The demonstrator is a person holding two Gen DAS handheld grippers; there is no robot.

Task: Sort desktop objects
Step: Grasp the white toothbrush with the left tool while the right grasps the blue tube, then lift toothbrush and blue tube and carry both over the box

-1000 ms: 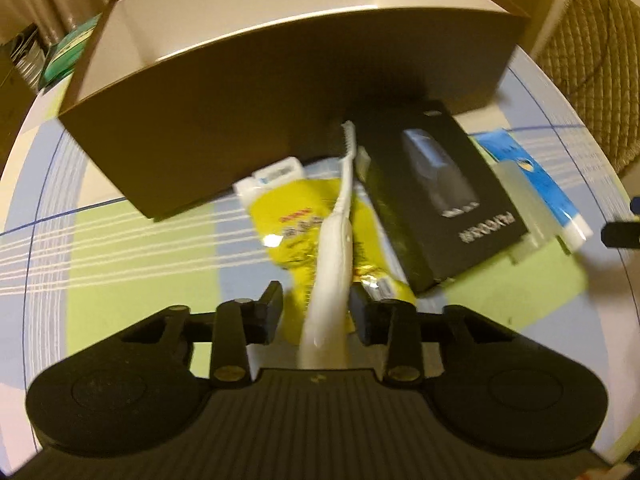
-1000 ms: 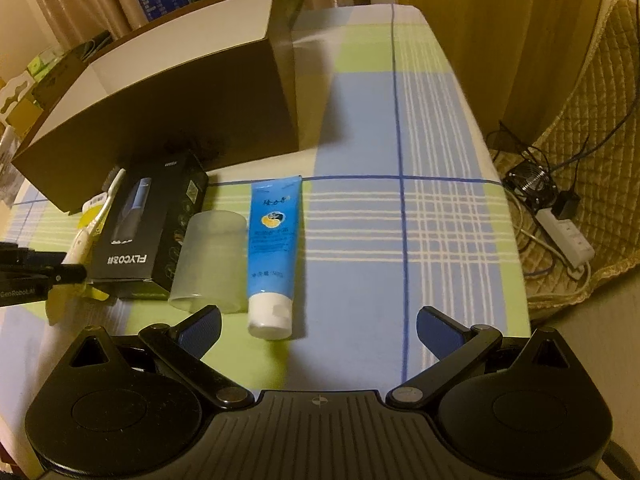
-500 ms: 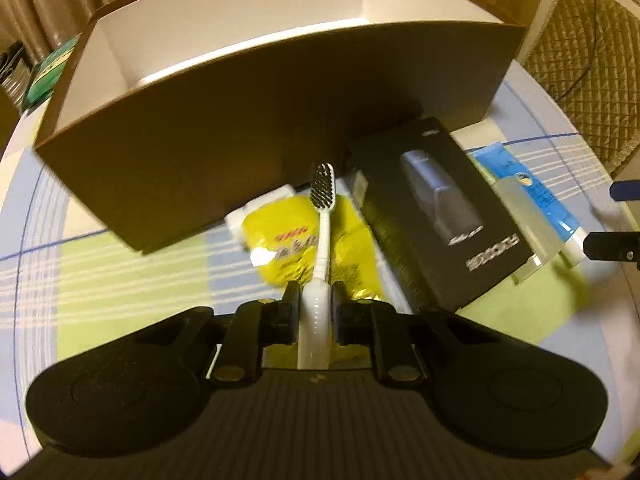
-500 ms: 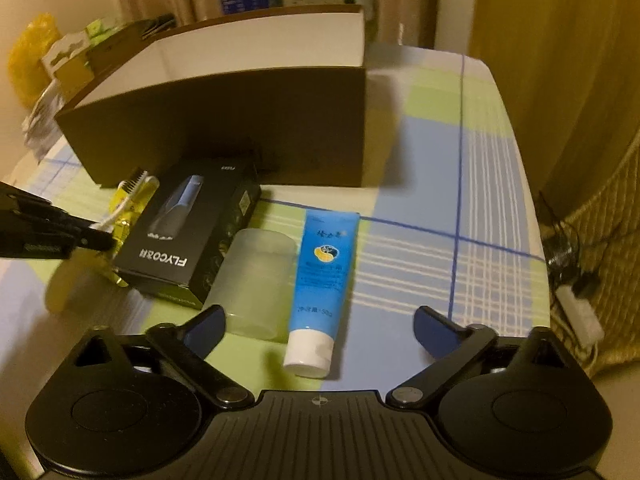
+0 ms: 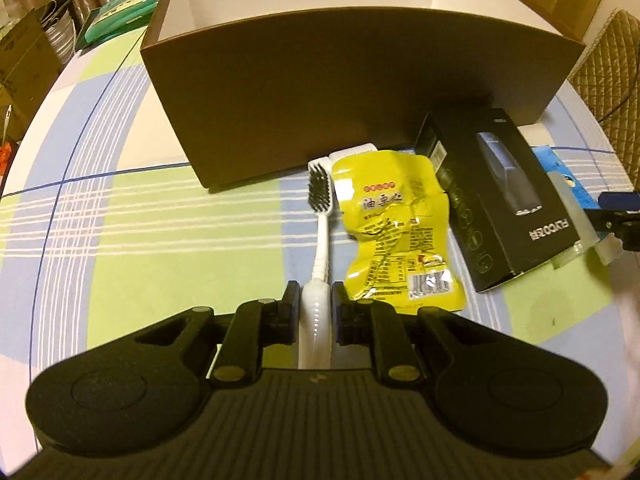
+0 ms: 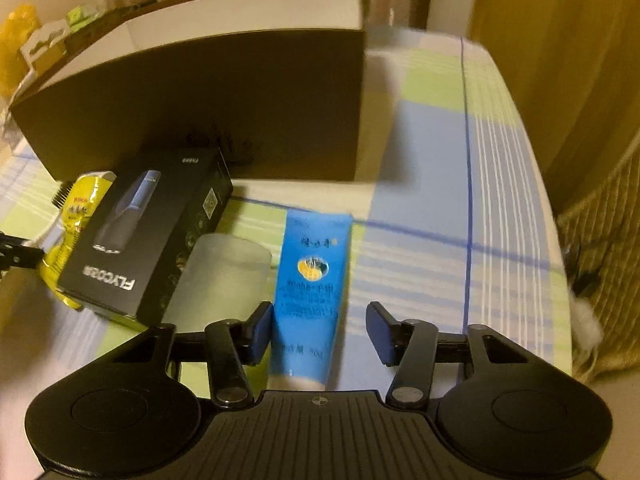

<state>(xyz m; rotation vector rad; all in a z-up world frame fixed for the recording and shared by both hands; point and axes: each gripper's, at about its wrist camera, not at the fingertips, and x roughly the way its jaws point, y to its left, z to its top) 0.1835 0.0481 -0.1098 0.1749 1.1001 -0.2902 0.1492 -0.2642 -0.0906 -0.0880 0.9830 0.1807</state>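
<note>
My left gripper (image 5: 315,300) is shut on the handle of a white toothbrush (image 5: 320,216), whose dark bristles point toward the brown cardboard box (image 5: 340,92). A yellow snack packet (image 5: 400,232) lies just right of it, then a black FLYCO box (image 5: 504,200). My right gripper (image 6: 320,332) straddles the cap end of a blue tube (image 6: 312,280) lying on the checked tablecloth. Its jaws are closing, with a gap still showing at the right pad. A frosted cup (image 6: 224,276) lies between the tube and the black box (image 6: 148,236).
The open brown box (image 6: 200,104) fills the back of the table. The table's right edge (image 6: 536,184) drops to a quilted chair (image 6: 600,260) and cables. A green box (image 5: 120,12) and stacked clutter sit past the far left edge.
The left gripper closed on the toothbrush and carried it left off the yellow packet. The right gripper came down over the blue tube and its jaws narrowed around it.
</note>
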